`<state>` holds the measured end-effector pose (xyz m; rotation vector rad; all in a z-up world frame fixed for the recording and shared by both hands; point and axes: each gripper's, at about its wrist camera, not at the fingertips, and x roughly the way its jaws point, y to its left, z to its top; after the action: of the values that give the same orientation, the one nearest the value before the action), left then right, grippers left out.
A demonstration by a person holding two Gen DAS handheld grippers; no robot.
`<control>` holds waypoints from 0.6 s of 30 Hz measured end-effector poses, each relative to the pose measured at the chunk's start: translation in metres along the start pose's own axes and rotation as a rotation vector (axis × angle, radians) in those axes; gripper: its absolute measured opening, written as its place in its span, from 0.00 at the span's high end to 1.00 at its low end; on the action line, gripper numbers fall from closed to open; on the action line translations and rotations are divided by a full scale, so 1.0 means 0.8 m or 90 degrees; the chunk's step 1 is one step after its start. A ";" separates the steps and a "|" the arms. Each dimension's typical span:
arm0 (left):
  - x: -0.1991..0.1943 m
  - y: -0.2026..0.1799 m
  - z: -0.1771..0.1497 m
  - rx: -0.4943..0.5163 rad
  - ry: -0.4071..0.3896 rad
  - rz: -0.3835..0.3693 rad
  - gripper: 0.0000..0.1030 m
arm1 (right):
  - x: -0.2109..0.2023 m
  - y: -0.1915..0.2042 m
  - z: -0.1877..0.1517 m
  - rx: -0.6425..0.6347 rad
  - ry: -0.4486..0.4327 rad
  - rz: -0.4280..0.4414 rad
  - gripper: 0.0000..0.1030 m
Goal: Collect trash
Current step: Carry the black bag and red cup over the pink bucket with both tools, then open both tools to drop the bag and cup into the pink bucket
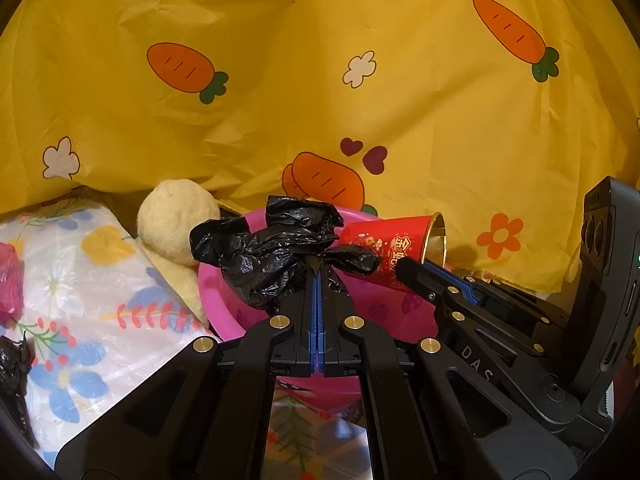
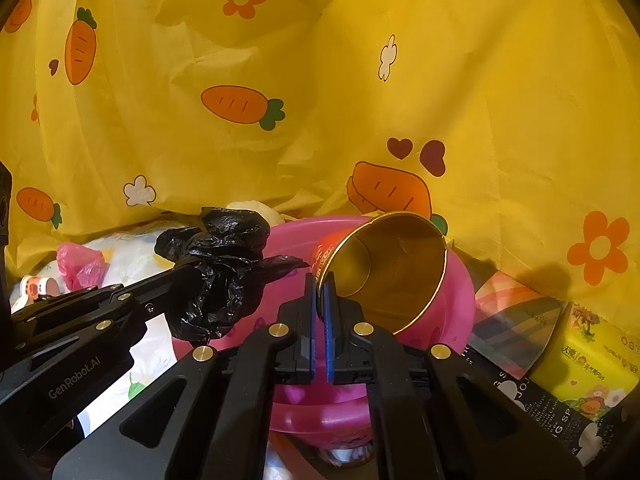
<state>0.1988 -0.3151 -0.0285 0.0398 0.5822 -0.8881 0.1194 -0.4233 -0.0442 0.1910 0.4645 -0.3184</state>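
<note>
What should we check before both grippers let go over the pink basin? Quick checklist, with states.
1. Left gripper shut on the black plastic bag: ok.
2. Right gripper pinching the wall of the red paper cup at its rim: ok.
3. Bag over the pink basin: ok, basin shows directly behind and below it.
4. Cup over the basin: ok, though tilted, mouth toward the right wrist camera.
5. Cup empty: ok, gold interior shows nothing inside.
6. Room left in the basin: cannot tell, the grippers hide most of its inside.
</note>
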 end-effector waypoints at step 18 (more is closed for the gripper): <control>0.004 0.034 -0.014 -0.048 0.027 0.017 0.36 | 0.015 -0.005 -0.004 0.016 0.017 -0.009 0.57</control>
<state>0.2155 -0.2971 -0.0450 -0.0024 0.6534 -0.8402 0.1273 -0.4293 -0.0529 0.2174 0.4880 -0.3356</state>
